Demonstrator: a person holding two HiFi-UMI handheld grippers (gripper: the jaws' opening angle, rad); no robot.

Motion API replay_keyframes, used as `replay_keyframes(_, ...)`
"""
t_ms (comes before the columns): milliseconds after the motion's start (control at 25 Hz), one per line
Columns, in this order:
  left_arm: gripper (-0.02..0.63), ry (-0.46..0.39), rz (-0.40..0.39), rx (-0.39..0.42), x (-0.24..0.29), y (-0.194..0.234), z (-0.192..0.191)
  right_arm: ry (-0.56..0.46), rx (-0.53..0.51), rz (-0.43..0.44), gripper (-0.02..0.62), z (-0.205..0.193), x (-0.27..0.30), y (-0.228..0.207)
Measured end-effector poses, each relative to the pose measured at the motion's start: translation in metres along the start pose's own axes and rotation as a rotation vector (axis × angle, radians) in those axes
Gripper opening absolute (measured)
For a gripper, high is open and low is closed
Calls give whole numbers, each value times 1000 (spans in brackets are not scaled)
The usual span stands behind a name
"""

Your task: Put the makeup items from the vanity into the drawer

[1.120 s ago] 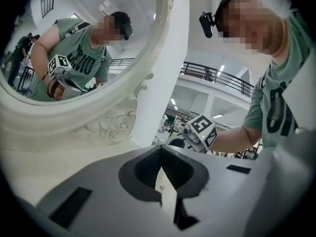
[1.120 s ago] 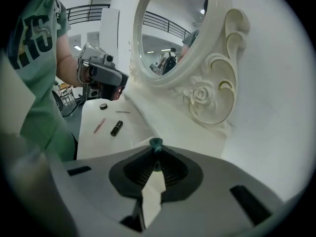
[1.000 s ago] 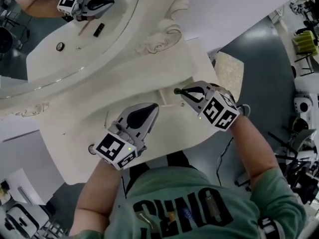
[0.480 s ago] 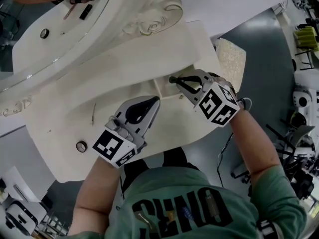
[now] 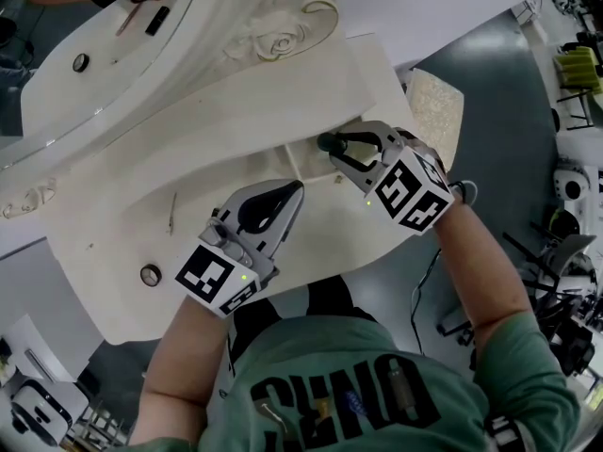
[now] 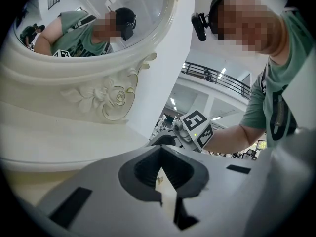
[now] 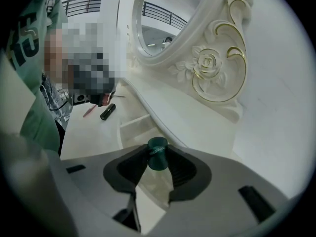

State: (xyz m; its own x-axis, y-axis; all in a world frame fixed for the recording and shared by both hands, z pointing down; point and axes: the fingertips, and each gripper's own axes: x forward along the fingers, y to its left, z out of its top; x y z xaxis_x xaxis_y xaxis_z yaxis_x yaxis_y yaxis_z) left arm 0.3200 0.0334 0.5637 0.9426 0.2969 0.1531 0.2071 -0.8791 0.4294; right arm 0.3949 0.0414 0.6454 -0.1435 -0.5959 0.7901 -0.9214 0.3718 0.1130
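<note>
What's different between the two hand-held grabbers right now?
The right gripper has a dark green tube between jaws that have just been opening; the left gripper is empty, jaws together. The right tilts steeply down toward the open drawer; the left lies nearly level over the vanity top. Both carry marker cubes.

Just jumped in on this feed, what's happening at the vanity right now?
A person works at the white vanity with a gripper in each hand. The right gripper has a dark green makeup item between its tips at the small open drawer; its jaws have just been opening, so this looks like a release. The left gripper is shut and empty. A pencil and a round item lie on the vanity.
</note>
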Motion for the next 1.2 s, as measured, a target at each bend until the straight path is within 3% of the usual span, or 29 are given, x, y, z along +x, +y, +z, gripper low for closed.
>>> replay_keyframes(360,8,-9,6,0,-1,0,-2,-27,47,13,200,2,-3,-2)
replay_keyframes(760,8,-13,9,-2,-2,-1,-9,-59,159,85,275,3,-3,4)
replay_keyframes(1200,8,-24,12,1,-5,-1,-14,-88,170,80,280,4,-8,10)
